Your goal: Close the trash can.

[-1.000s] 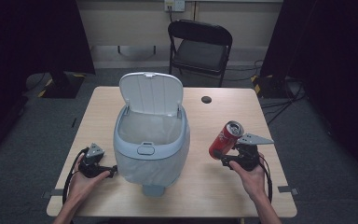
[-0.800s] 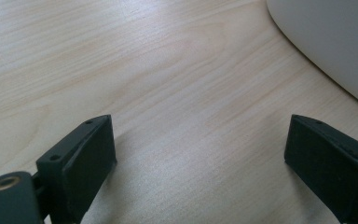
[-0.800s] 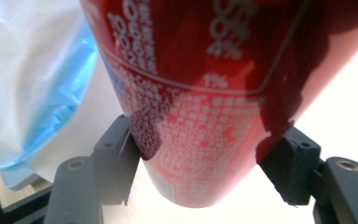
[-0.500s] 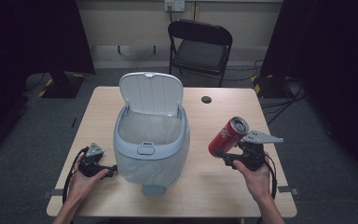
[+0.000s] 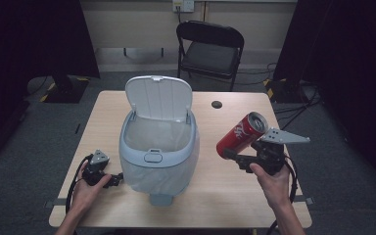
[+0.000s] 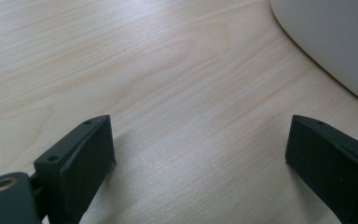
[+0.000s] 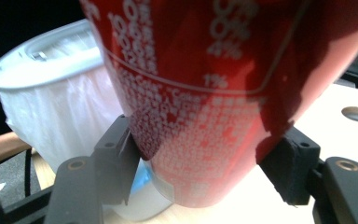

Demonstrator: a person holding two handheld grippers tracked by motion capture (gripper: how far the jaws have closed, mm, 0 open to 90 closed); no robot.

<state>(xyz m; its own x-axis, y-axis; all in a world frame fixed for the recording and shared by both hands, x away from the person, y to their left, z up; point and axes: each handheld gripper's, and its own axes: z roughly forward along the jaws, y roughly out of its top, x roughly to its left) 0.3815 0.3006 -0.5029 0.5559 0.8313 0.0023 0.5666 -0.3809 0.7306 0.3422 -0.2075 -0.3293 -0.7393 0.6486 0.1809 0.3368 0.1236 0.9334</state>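
A red soda can (image 5: 241, 133) hangs tilted above the table's right side, and my right gripper (image 5: 231, 155) is shut on its lower part. In the right gripper view both black pads (image 7: 121, 154) press the can (image 7: 205, 93) from either side. A pale blue bin (image 5: 159, 149) with its lid (image 5: 159, 97) raised and a white liner inside stands at the table's middle, left of the can. My left gripper (image 5: 117, 178) rests on the table beside the bin's left base. Its jaws stand wide apart over bare wood in the left gripper view, left gripper (image 6: 198, 161) with nothing between them.
The wooden table (image 5: 225, 196) has a round cable hole (image 5: 217, 104) at its back right. A black folding chair (image 5: 210, 51) stands behind the table. Dark curtains close off both sides of the room. The bin's wall (image 6: 335, 42) curves past the left gripper.
My right gripper has risen with the red can and drifted slightly right. The left hand and the bin have kept still.
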